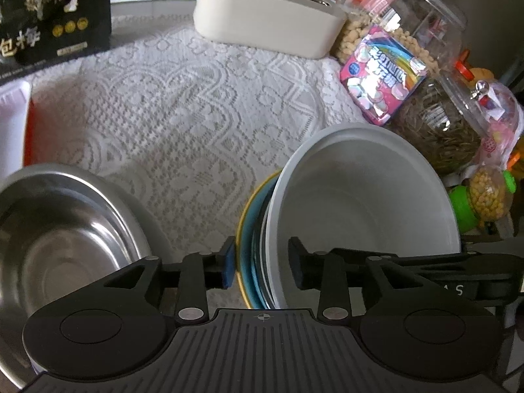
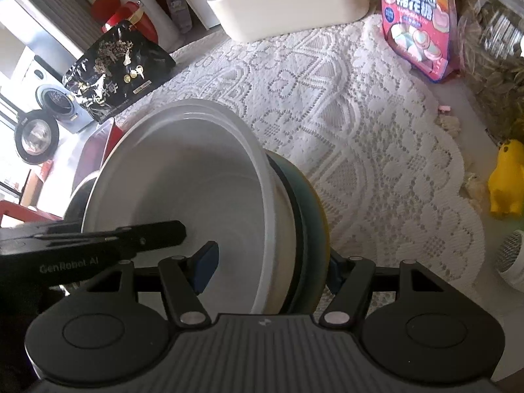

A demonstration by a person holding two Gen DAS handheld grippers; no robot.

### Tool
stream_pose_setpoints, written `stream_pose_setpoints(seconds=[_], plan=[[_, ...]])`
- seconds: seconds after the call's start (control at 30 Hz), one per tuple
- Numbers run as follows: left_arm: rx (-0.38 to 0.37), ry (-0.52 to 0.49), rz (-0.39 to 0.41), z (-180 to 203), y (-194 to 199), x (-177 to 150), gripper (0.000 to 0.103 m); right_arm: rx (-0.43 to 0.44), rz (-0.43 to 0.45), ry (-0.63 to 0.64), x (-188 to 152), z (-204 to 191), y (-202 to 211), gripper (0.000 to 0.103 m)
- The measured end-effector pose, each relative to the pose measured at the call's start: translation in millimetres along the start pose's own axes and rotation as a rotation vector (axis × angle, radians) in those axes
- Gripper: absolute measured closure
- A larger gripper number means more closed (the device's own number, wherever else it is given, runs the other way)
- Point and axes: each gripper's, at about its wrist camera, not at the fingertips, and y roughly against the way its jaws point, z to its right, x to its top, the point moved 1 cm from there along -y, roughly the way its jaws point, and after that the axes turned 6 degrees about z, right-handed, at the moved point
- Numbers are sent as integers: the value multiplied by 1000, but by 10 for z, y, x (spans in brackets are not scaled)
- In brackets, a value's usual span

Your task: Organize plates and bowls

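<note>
Both tools were found engaged on one nested stack. The left tool (image 1: 262,265) straddled the near rim of the stack, one finger outside the blue plate (image 1: 247,252) and the other inside the white bowl (image 1: 363,209); its jaws stood at moderate width, and whether the pads pressed the rims could not be told. The right tool (image 2: 271,270) bracketed the opposite rim likewise, one pad inside the white bowl (image 2: 183,190) and the other behind the blue plate (image 2: 311,226); firm contact could not be confirmed there either. The stack appeared tilted between the tools, over the lace cloth (image 1: 183,104) covering the table; whether it was touching the cloth could not be told.

A steel bowl (image 1: 62,229) sat apart, toward the left edge of the table, not joined to the stack.

Assessment: partly complete. The white bowl and blue plate were nested; the steel bowl remained to be gathered, and the stack had yet to be set down level.
</note>
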Motion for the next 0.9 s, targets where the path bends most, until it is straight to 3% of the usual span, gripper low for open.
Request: stream_pose_setpoints(seconds=[0.23,0.9], plan=[[-11,2,-12,-6,5,-62,65,41,-48,-24,-9,36,-40,34],[-5,51,-55,-45,165,-225,60,53,-34,-4,-69,-108,74,32]])
